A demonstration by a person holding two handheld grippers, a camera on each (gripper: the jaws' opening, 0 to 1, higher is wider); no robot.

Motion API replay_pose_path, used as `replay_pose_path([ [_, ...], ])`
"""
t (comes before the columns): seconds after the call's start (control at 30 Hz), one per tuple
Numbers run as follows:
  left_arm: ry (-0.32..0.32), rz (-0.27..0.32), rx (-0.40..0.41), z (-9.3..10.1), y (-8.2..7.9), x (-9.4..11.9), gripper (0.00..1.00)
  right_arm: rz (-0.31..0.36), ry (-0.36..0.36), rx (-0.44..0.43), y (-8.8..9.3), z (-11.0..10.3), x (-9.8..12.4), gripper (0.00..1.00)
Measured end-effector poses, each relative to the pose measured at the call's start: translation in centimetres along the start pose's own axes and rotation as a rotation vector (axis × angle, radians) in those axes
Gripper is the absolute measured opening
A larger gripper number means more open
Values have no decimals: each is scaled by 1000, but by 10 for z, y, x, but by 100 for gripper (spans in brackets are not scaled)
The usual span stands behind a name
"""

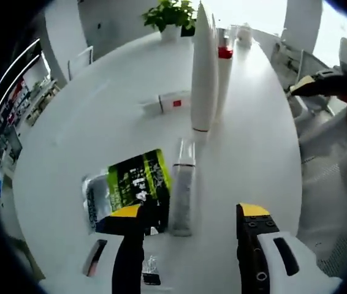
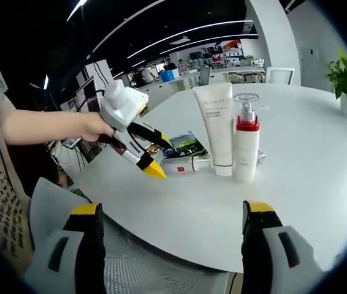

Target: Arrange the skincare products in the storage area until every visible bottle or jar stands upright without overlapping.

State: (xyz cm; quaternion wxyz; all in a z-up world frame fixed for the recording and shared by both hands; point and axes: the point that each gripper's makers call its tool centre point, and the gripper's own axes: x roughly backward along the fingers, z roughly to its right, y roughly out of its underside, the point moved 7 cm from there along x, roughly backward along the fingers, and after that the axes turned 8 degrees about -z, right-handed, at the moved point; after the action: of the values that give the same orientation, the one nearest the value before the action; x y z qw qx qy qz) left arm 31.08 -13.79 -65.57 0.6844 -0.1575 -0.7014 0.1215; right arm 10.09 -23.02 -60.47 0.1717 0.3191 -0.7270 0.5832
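Observation:
A tall white tube (image 1: 203, 73) stands upright on its cap on the white table (image 1: 100, 122), with a white pump bottle with a red band (image 1: 224, 61) right behind it. A grey tube (image 1: 183, 193) lies flat, and a green and black packet (image 1: 138, 180) lies beside it. My left gripper (image 1: 190, 214) is open just short of the lying tube and holds nothing. In the right gripper view the white tube (image 2: 216, 125) and pump bottle (image 2: 246, 144) stand side by side. A hand holds the left gripper (image 2: 160, 157) open beside the packet (image 2: 183, 146). My right gripper (image 2: 172, 211) is open and empty at the table's near edge.
A small white box with a red mark (image 1: 172, 101) lies left of the tube, and also shows as a box (image 2: 186, 164) in the right gripper view. A potted plant (image 1: 170, 15) stands at the far end. A mesh chair (image 2: 161, 263) sits below the table edge.

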Motion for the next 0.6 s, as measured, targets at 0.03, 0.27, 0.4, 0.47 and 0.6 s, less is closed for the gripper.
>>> replay_pose_path([
  [0.03, 8, -6, -8, 1, -2, -3, 55, -1, 0, -1, 0, 0, 0, 94],
  [0.27, 20, -45, -25, -4, -8, -13, 43, -2, -1, -7, 0, 0, 0, 94],
  [0.4, 22, -68, -46, -5, -12, -16, 35, -3, 0, -9, 0, 1, 1, 93],
  [0.47, 21, -78, -60, -6, -14, -18, 34, -3, 2, -8, 0, 1, 1, 93],
  [0.6, 22, -99, -95, -6, -17, -22, 26, 0, 7, -15, 0, 2, 1, 93],
])
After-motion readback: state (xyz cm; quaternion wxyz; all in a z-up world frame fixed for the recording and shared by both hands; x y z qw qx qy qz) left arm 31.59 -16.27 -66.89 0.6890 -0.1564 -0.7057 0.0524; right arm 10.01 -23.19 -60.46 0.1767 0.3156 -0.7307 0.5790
